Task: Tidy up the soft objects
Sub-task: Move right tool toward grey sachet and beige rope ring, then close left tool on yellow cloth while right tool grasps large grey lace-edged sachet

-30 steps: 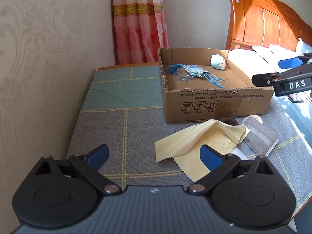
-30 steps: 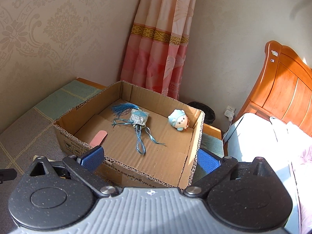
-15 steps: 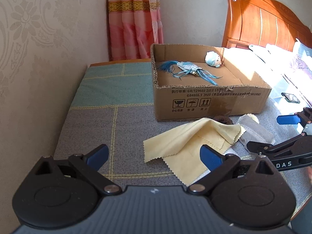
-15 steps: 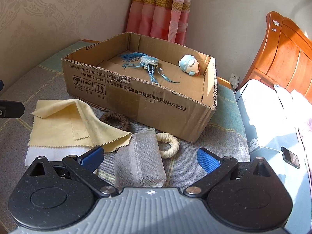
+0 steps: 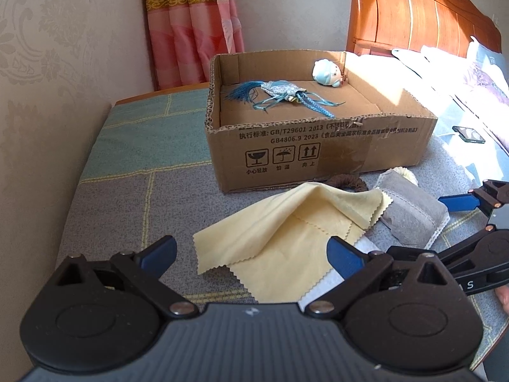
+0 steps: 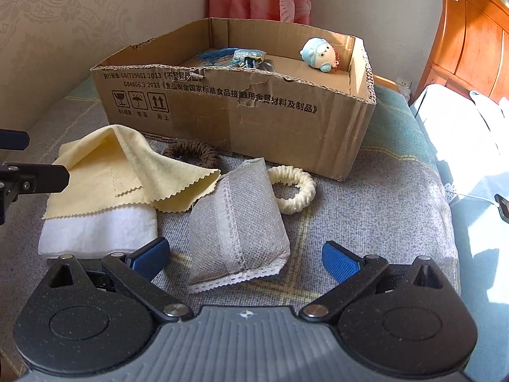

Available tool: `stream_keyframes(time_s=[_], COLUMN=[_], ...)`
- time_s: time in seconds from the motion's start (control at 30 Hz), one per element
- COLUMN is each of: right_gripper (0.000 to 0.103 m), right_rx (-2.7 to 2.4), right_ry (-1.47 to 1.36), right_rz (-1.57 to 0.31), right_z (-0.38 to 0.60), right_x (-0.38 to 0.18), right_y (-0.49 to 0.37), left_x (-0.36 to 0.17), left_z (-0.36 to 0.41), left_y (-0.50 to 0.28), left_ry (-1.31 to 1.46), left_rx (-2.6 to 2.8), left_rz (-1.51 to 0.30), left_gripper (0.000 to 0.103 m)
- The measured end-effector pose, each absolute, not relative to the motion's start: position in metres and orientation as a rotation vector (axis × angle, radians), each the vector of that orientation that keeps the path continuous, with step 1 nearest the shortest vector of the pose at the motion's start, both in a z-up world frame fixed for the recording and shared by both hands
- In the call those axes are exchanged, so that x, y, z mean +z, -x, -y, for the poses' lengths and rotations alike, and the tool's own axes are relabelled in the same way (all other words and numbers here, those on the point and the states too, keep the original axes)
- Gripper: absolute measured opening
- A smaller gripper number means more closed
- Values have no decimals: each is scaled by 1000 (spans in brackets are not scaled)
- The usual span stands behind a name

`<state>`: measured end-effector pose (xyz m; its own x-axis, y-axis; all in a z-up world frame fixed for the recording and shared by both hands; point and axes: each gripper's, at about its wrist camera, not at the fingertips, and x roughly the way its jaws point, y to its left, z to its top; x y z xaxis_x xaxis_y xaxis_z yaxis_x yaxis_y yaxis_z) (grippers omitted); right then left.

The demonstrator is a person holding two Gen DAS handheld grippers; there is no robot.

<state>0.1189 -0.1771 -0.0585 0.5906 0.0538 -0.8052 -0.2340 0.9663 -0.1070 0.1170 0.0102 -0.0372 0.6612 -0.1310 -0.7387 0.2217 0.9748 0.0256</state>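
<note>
A: Where is the right hand-held gripper (image 6: 245, 259) compared with half a second ago?
B: Lower and closer in. Its fingers are spread wide, one on each side of the near end of the grey pouch (image 6: 237, 222), which looked farther off before. Nothing is pinched.
A: And the left hand-held gripper (image 5: 251, 254)?
B: Spread as well, hovering over the near edge of the yellow cloth (image 5: 286, 232). Its view has shifted, so the cardboard box (image 5: 318, 156) sits more to the middle.
A: Where do the soft things lie?
B: On the patchwork-covered table (image 6: 366, 222) in front of the box: the yellow cloth draped over a white folded cloth (image 6: 98, 232), a brown hair tie (image 6: 194, 152) partly under the cloth, a cream hair tie (image 6: 296, 187) just beside the pouch.
A: Inside the box?
B: A blue tasselled sachet (image 5: 280, 90) and a small plush toy (image 5: 327, 74), where they were before.
</note>
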Motion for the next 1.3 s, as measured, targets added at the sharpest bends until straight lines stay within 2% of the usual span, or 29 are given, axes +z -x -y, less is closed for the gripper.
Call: stream_keyframes(time_s=[0.33,0.77,0.83,0.93,1.0,1.03,1.1,1.2,1.3], right_gripper=[103,103,103,103,103,103,103,103,103], right_rx=[213,231,232,233,232,231,230,229,227], right_ry=[222,230,230,230,229,229,228,228,226], right_rz=[-914,-909,-906,-899,-895,-894,-892,-892,-887], right_z=[182,184,184,184,184,184,184,184,184], right_x=[-58,-57,-57,-58,-58,-58,-58,-58,-58], right_y=[-116,-115,-115,-114,-113,-112,-112,-112,-111], left_x=[-48,-60,-60,-58,-53,-51,-48,-47,-46], left_z=[26,16,19,22,21,20,18,15,10], left_y=[-121,-151,-153,-153,-151,-150,-148,-147,-146], left_ry=[-319,-196,-200,-206,-194,-183,-170,-155,-127], left_rx=[-343,-290,-300,-303,-305,-307,-309,-302,-296], left_rz=[-838,-858,-849,-835,-824,-819,-811,-805,-801], left_gripper=[100,99,95,78,60,55,39,27,21])
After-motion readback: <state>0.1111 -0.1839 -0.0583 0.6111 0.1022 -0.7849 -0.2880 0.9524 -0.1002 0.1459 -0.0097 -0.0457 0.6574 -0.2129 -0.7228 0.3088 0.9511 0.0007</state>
